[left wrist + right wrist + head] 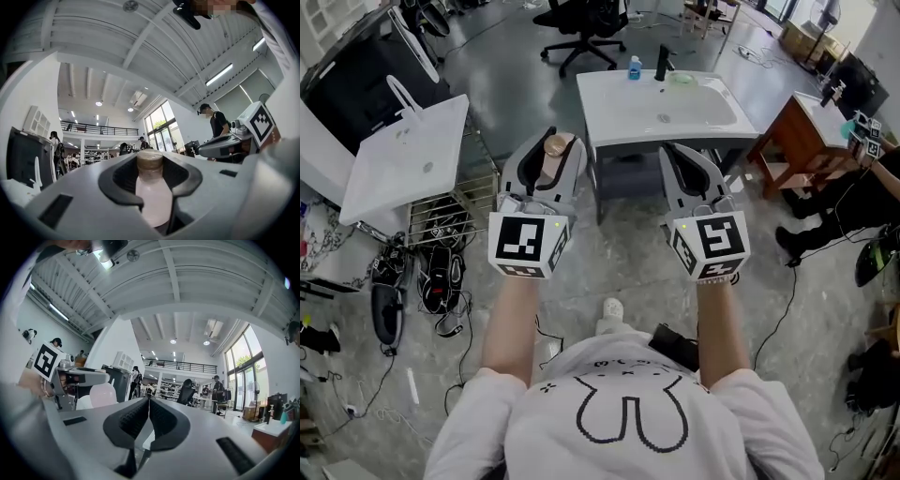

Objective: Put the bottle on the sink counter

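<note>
1. While the bottle (152,197) is not yet on the sink counter (609,108), it sits clamped between the jaws of the left gripper (553,141), cap pointing outward; the pads pinch its pale body so that it cannot slip while carried.
2. Jaws of the right gripper (675,150) are pressed together on nothing, apparently idle since one grip suffices.
3. That counter stands ahead, well apart; a faucet (663,64) and a small blue bottle (635,67) occupy its back edge, so its bare left front corner looks the safest landing spot.
</note>
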`<action>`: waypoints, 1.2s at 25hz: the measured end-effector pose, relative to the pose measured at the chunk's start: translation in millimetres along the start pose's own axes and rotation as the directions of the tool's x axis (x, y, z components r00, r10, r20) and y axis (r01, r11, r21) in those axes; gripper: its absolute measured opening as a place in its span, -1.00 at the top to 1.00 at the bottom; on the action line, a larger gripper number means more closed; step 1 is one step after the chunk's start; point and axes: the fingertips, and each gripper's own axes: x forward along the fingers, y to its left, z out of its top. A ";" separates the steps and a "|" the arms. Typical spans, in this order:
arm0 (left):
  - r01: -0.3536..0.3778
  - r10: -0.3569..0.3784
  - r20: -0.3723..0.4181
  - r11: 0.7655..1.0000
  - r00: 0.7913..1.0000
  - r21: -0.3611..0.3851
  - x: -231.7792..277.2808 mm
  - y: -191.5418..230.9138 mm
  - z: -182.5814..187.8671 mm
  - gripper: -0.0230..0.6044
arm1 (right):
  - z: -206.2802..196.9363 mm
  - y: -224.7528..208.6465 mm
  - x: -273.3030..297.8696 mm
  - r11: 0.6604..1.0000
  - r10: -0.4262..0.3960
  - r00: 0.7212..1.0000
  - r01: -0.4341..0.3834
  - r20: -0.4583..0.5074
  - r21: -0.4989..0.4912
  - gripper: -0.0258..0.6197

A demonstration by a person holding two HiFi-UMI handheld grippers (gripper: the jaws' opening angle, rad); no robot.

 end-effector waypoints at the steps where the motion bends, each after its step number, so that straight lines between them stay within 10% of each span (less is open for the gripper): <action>1: -0.004 0.004 0.000 1.000 1.000 0.000 11.5 1.6 -1.9 0.49 | -2.2 -9.4 7.6 1.000 0.002 1.000 -0.002 0.002 0.002 0.83; 30: -0.035 0.035 -0.045 0.999 0.998 -0.009 209.0 66.3 -78.2 0.49 | -70.1 -133.6 170.4 0.999 0.019 0.999 -0.017 -0.030 0.034 0.82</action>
